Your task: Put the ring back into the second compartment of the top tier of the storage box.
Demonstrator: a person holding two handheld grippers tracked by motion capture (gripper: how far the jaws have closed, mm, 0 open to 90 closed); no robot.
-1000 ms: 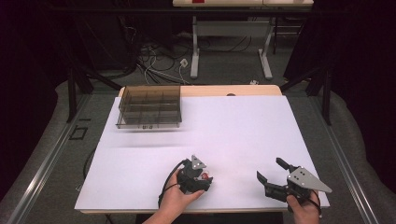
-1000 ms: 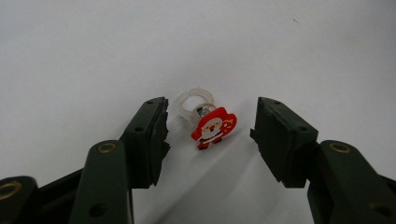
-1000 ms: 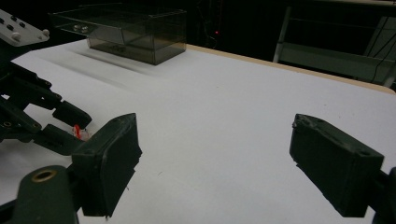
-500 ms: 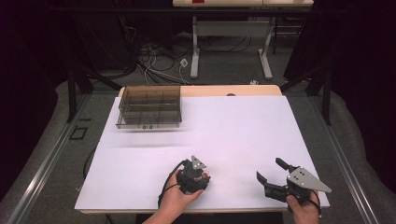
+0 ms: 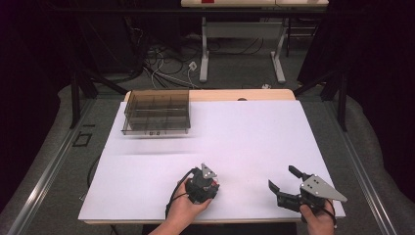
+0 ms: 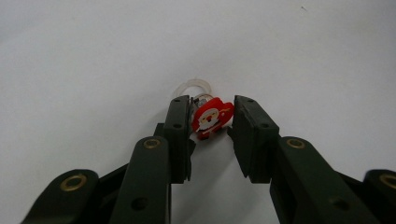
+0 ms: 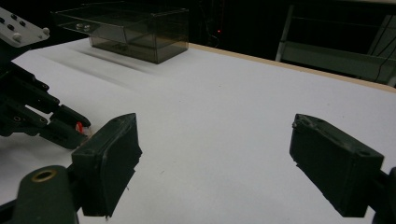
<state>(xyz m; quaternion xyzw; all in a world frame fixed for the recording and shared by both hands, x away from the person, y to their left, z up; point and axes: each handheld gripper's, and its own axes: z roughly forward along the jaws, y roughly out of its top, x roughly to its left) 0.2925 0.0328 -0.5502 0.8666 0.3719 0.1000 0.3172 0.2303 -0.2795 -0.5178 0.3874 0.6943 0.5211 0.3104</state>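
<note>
Since the left gripper [image 6: 212,122], its jaws having just closed, pinches a small Santa charm [image 6: 211,117] by its edges only, low on the near-middle sheet [image 5: 254,132], it may twist out on lifting, while the right gripper [image 7: 215,158] idles wide open and empty, with bare room up to the far-left box [image 5: 156,111].
</note>
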